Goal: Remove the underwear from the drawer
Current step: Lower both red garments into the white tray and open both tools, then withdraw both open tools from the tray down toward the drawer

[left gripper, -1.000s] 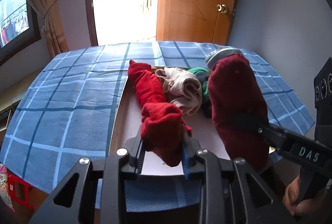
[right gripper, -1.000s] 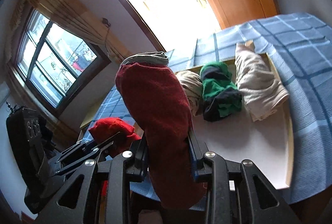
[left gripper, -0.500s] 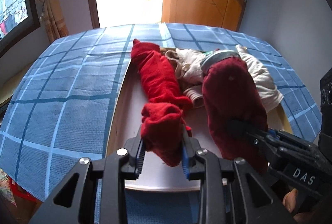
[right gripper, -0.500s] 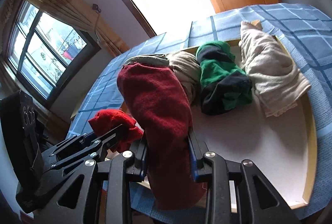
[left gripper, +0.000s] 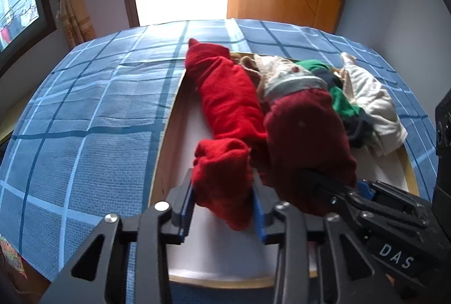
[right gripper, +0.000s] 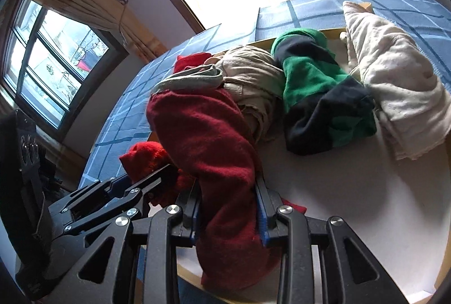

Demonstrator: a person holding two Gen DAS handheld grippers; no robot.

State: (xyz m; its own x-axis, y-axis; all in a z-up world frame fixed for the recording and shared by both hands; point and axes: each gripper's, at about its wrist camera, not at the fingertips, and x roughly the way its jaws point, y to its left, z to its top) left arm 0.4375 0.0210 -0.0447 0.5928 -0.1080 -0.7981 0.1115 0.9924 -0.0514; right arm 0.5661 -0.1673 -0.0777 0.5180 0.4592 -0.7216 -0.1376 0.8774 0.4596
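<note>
a: your left tool (left gripper: pixel 222 201) has the near end of the bright red underwear (left gripper: pixel 228 106) between its blue pads, and the jaws are opening. the roll lies along the left side of the drawer (left gripper: pixel 166 135), far end at the back corner, so to me it reads as a set-down, not a lift.

b: and the right one?

a: your right tool (right gripper: pixel 229 215) is clamped narrow on the dark red underwear (right gripper: pixel 208 140). its grey waistband end rests far against the beige roll (right gripper: pixel 253 75), and its near end hangs past the jaws over the drawer's near rim. you hold it low at the tail, i'd guess so the bulk can lie down alongside the others.

b: how many pieces?

a: five rolls that i can count: one bright red, one dark red, one beige, one green-and-black (right gripper: pixel 318 90), one cream (right gripper: pixel 394 84) at the far right. all five are in or over the drawer, which sits on the blue checked bedspread (left gripper: pixel 84 121). none is out on the spread yet. two tools, one drawer.
</note>
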